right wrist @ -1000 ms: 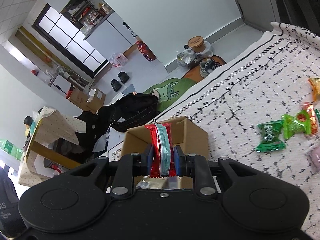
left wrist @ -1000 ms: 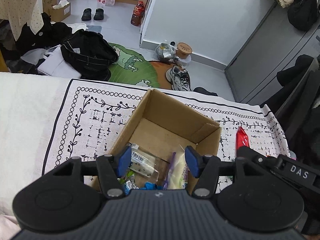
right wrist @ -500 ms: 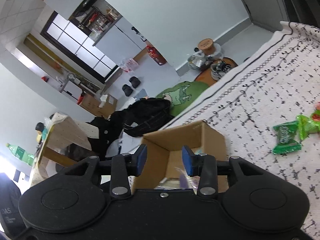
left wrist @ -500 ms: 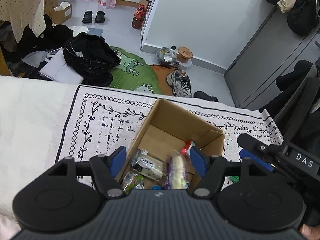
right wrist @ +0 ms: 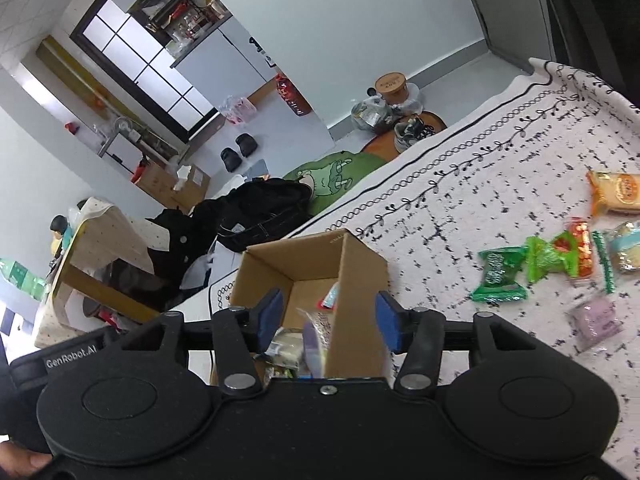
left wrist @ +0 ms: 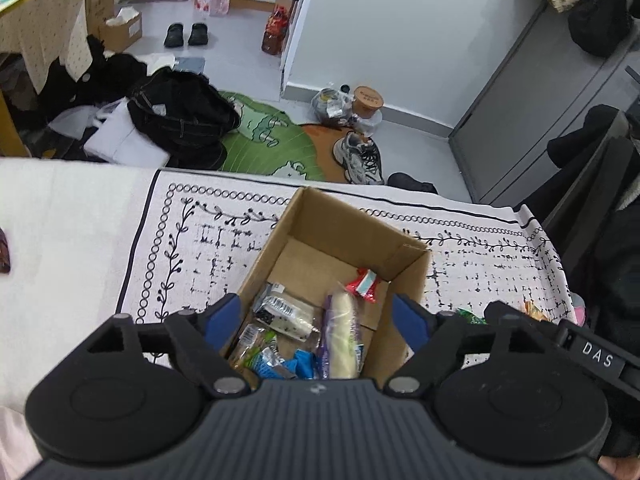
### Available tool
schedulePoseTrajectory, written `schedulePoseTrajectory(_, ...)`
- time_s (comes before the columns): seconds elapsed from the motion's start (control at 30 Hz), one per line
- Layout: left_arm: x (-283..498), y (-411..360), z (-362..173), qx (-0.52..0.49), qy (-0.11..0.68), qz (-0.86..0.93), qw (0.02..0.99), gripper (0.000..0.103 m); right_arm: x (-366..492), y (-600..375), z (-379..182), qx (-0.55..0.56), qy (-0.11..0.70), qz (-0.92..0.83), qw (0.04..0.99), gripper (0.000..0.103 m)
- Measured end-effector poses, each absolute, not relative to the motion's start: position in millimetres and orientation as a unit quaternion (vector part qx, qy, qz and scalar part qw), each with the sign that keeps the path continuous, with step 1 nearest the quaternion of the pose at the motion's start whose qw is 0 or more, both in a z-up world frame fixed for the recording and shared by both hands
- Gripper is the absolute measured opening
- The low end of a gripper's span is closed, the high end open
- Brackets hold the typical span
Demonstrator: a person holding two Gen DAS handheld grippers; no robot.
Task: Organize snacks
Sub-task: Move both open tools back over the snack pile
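The right hand-held gripper (right wrist: 328, 322) is hovering over the near end of the box (right wrist: 360, 264) with its blue pads spread wide and nothing between them; the left hand-held gripper (left wrist: 316, 320) is hanging above the same box, equally wide and empty. The step in hand looks like the gap between deposits: one more snack is due, so the next move is probably calling for the right gripper to swing over to the loose packets on the cloth (right wrist: 460, 184) and close on one, perhaps the green packet (right wrist: 500, 274) lying nearest.

The box is plain corrugated card, open-topped, sitting on the desk. Inside, crinkly film wrappers are lying piled: a red packet (left wrist: 362, 283) against the far wall, a long pale bar (left wrist: 344, 332), a black-and-white packet (left wrist: 284, 314). The cloth is white, printed with black vines and dashes.
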State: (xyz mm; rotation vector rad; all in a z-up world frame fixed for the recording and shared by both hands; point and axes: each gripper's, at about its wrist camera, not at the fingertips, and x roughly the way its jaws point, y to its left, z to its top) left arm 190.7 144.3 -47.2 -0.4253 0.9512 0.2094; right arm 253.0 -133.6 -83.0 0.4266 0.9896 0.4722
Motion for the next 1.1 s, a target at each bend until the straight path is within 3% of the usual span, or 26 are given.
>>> schedulePoseTrajectory(0.2,189.5,124.8,-39.4,-0.198,0.444,0.092,0.869,0.095,251.1,-160.2,-71.9,0.173,0.465,0.214,0.842,0.063)
schedulePoseTrajectory(0.37,192.4,102.4,-36.1,-0.193,0.441,0.078,0.873,0.103,250.5,-193.7,-65.3,0.16,0.458,0.197,0.852,0.083)
schedulePoseTrajectory(0.5,196.5,83.3,-33.9,-0.184,0.439,0.069,0.877,0.103,252.8,-221.5,-61.1,0.159,0.455,0.182,0.857,0.084)
schedulePoseTrajectory(0.67,201.3,60.9,-33.6,-0.184,0.436,0.047,0.88,0.103,255.1,-251.4,-59.2,0.156,0.453,0.169,0.861,0.093)
schedulePoseTrajectory(1.1,216.3,6.0,-46.0,-0.176,0.441,0.017,0.88,0.103,265.2,-313.3,-93.1,0.232,0.462,0.117,0.848,0.094)
